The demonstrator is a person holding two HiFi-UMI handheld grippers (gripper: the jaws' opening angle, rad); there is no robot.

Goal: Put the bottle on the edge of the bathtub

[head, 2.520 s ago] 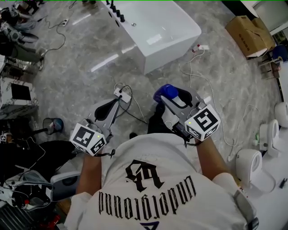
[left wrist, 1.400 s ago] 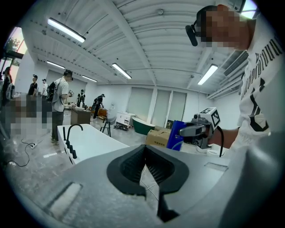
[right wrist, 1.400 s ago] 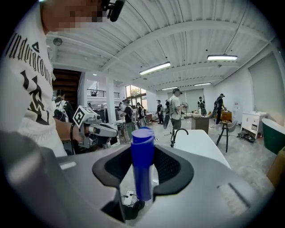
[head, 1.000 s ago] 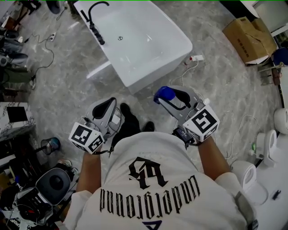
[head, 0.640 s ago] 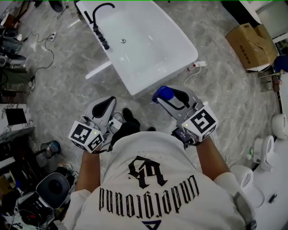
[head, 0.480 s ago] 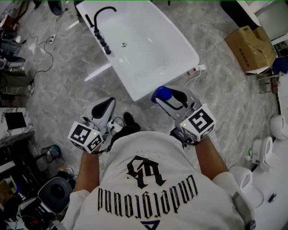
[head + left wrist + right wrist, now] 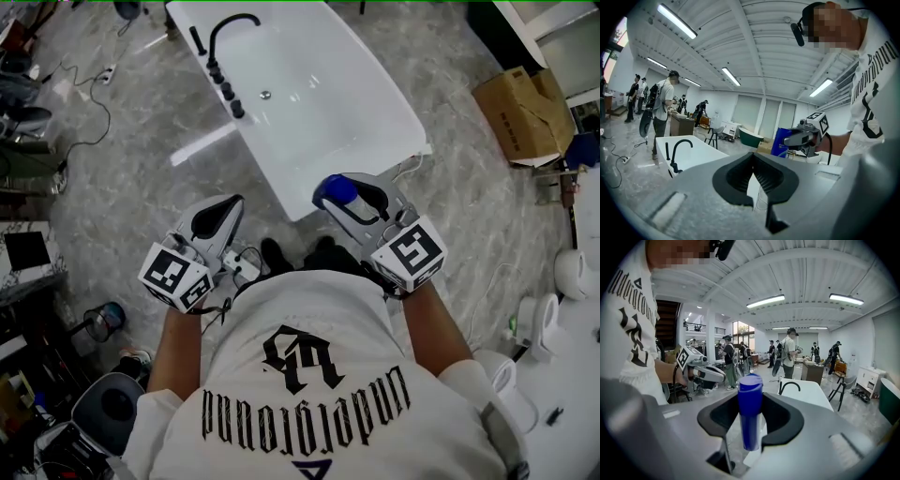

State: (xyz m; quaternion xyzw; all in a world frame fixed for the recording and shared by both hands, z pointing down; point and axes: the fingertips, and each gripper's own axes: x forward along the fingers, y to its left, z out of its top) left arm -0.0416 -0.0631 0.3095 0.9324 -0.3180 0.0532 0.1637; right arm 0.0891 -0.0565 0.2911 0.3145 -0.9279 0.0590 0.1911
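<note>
While the right tongs [image 7: 751,401] clamp the blue bottle [image 7: 750,427] upright between their jaws, just short of the near end of the white bathtub [image 7: 323,112], the left tongs [image 7: 753,159] are closed on nothing, held alongside above the marble floor [image 7: 122,169].

Bathtub [image 7: 328,122]: near end and right rim bare, open to approach from the near side. Left rim obstructed by a black faucet [image 7: 232,23] and a row of black knobs [image 7: 225,89].

Floor between the person and the tub's near end is open. A power strip with cables [image 7: 246,265] lies just beside the left hand-held gripper [image 7: 220,211].

The right hand-held gripper [image 7: 333,192] has nothing between it and the near rim.

Cardboard box [image 7: 525,112] stands far right, well apart. Toilets [image 7: 534,323] line the near right. People [image 7: 790,352] stand beyond the tub's far end.
</note>
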